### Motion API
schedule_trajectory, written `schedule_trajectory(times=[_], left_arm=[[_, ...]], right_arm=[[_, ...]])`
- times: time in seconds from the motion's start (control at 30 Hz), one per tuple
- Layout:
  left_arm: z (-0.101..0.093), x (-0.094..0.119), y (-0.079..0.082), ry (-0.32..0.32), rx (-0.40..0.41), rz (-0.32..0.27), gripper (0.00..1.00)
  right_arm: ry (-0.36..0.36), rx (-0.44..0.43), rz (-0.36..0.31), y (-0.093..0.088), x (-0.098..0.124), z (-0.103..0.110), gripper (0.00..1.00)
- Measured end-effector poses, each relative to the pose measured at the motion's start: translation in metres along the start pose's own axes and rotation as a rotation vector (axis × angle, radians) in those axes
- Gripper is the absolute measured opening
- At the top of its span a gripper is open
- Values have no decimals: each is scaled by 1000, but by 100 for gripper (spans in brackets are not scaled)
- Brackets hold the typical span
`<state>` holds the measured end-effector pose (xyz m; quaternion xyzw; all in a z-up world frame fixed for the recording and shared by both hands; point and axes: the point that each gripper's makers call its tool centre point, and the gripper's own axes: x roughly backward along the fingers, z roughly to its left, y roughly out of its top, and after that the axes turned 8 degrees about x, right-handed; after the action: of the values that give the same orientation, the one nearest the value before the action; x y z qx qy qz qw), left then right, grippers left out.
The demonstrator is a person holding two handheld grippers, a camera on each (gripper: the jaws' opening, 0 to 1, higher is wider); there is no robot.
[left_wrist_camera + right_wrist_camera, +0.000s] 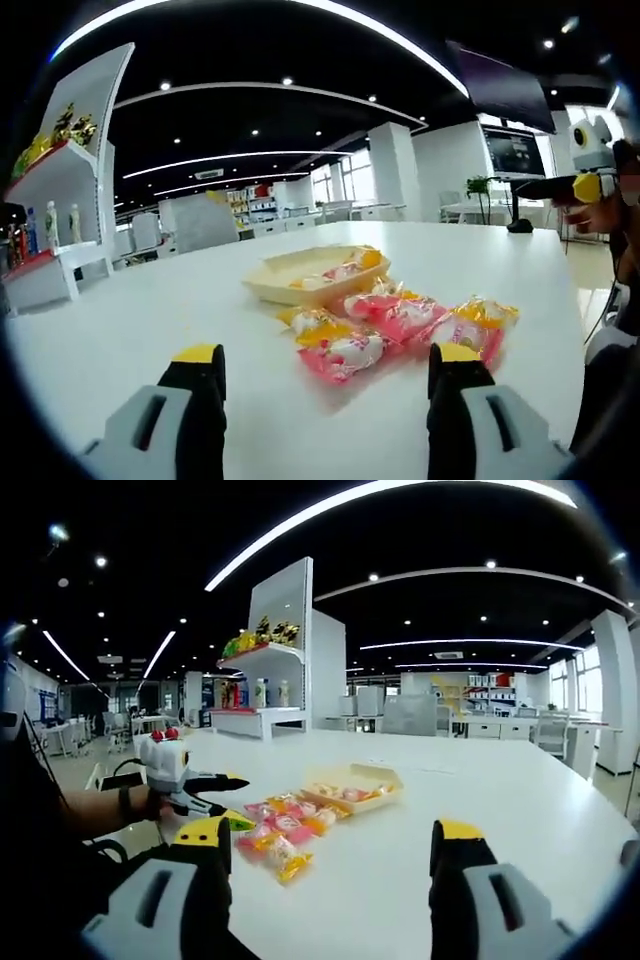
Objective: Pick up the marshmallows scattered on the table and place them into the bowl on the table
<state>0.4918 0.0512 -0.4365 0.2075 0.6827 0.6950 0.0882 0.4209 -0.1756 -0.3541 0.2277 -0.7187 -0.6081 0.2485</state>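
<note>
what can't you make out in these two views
- Bowl contents, left gripper view: near wall hides most, count unclear.
- Wrapper print on marshmallows, both views: too small.
- Nearest packets, right gripper view: partly behind right gripper jaw.
- Left gripper there: small;.

white table [150,330] | on it: shallow cream bowl [290,285], pink-and-yellow wrapped marshmallows [400,318] clustered just beside it

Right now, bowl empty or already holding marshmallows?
Holding some. In the left gripper view, wrapped marshmallows lie inside the bowl; more packets remain on the table.
</note>
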Motion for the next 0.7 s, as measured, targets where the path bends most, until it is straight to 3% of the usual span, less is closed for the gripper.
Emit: schedule_trajectory(times=[0.2, 0.7], left_arm=[[-1, -9, -4, -16, 17, 30, 71], [-3, -23, -7, -43, 78, 59, 58]], right_arm=[[9, 1, 5, -2, -1, 3, 78], [-2, 3, 9, -3, 1, -1, 77]])
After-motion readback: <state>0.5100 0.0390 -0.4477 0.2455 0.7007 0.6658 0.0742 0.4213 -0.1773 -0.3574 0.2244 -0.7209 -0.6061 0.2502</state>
